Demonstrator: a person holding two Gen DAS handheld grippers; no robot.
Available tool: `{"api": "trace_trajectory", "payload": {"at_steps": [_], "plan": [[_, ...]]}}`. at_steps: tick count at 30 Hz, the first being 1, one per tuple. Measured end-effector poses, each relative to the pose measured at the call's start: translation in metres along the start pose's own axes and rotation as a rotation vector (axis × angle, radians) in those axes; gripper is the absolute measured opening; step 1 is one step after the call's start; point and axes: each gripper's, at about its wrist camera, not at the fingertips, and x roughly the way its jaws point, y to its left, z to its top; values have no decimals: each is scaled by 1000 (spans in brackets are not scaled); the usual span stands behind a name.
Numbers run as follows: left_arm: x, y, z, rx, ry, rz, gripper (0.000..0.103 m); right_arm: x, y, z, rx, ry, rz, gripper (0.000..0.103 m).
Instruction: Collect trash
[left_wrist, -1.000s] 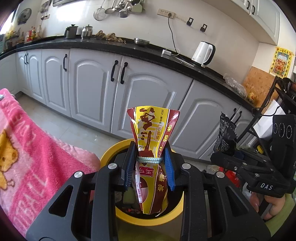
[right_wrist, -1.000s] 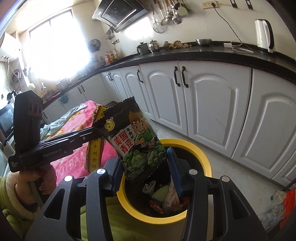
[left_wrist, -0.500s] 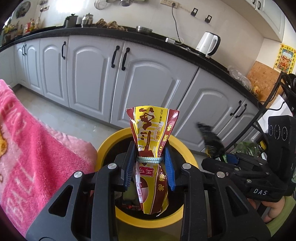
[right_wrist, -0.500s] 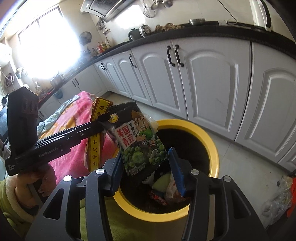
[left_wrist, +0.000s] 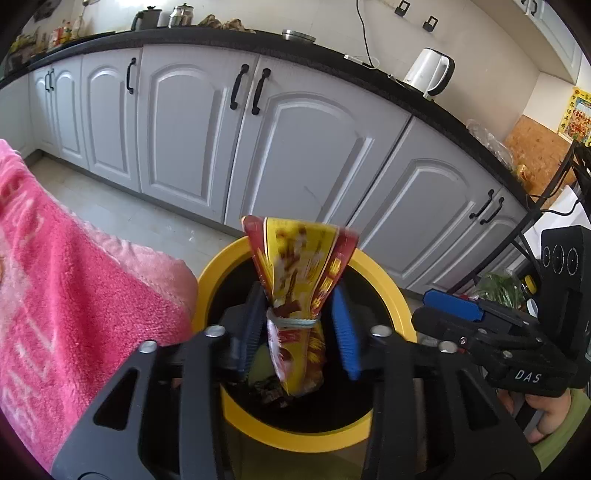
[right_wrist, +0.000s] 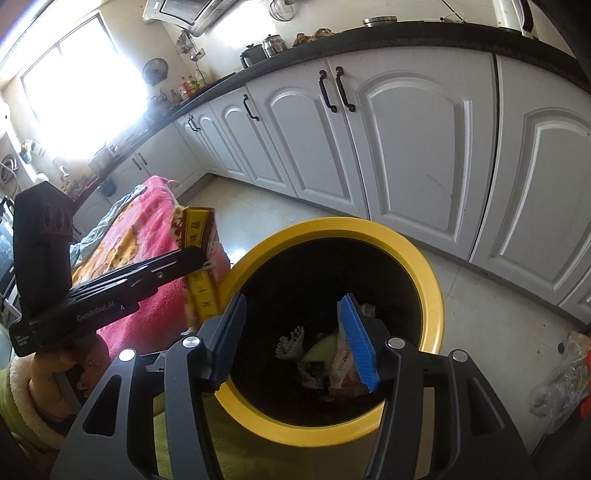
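A yellow-rimmed bin (right_wrist: 430, 280) stands on the pale tiled floor (right_wrist: 266, 206).

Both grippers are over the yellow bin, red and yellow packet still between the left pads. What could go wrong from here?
1. The left gripper is opening with the red and yellow packet blurred between its pads; the flared top could catch the yellow bin's rim and tip outside.
2. The pink blanket lies against the rim, so a stray packet might land there.
3. The right gripper, opening and empty, hangs close beside the left; they could knock.
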Motion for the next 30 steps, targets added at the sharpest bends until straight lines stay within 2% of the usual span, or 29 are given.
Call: {"api": "trace_trajectory", "payload": {"at_steps": [2, 5, 13, 15, 21, 30], "plan": [[1, -1, 0, 4, 4, 7, 45, -3, -1, -1, 4, -2, -5, 57], [0, -1, -1, 7, 10, 18, 49, -8, -2, -2, 4, -13, -19, 61], [-7, 6, 1, -3, 15, 52, 66, -12, -3, -2, 6, -19, -37, 69], [-10, 7, 3, -2, 12, 60, 74, -14, -1, -2, 0, -23, -42, 71], [-26, 11, 4, -6, 0, 92, 89, -21, 10, -4, -27, -34, -61, 80], [-62, 19, -2, -11, -38, 164, 92, -40, 42, -11, -83, -86, -102, 95]]}}
